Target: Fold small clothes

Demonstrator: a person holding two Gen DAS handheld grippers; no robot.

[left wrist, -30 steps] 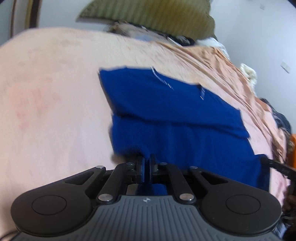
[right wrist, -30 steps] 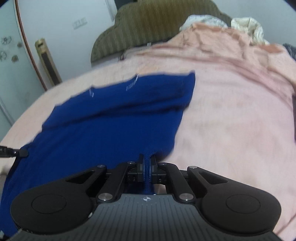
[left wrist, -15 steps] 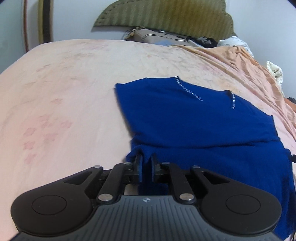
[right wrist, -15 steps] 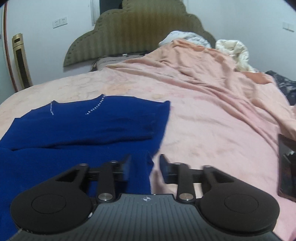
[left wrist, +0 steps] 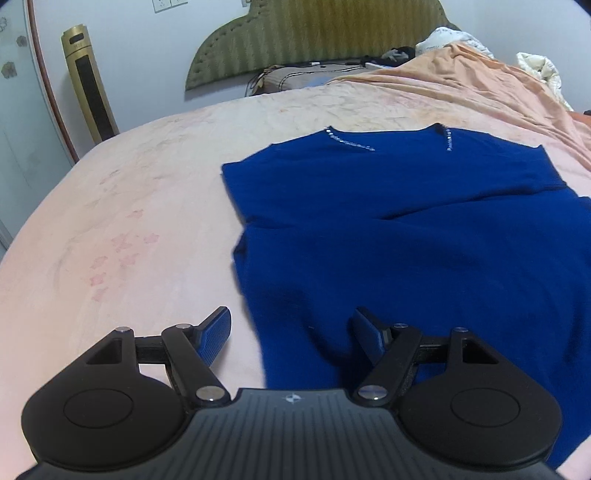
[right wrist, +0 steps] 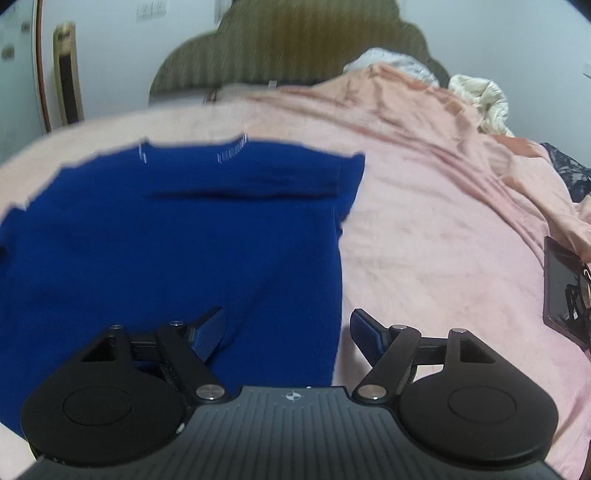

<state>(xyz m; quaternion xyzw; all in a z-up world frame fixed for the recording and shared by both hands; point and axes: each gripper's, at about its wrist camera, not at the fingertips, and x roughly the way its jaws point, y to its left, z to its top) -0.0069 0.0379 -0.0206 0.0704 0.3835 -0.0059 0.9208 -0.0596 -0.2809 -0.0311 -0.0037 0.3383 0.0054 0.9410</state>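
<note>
Now the blue top [left wrist: 424,229] lies flat on the pink bed [left wrist: 122,229], its beaded neckline toward the headboard [left wrist: 314,33] and a fold line running across it below the shoulders. Both sets of jaws are opening and already stand wide, and neither has hold of anything. The left gripper [left wrist: 291,332] hangs over the top's left bottom corner: its left finger is above bare bedsheet, its right finger above the blue cloth, and the garment's side edge runs between them without touching either pad as far as can be seen. The right gripper [right wrist: 288,328] sits over the opposite bottom corner in the same way, left finger above the cloth, right finger above the sheet, the top's right edge passing between. No container shows anywhere. The hem of the top is hidden under the gripper bodies in both views, so how it lies there cannot be told. The right wrist view is smeared by motion, and the neckline beads there are only streaks. At its right edge a dark flat object [right wrist: 561,288] is cut off by the frame; what it is cannot be made out.
</note>
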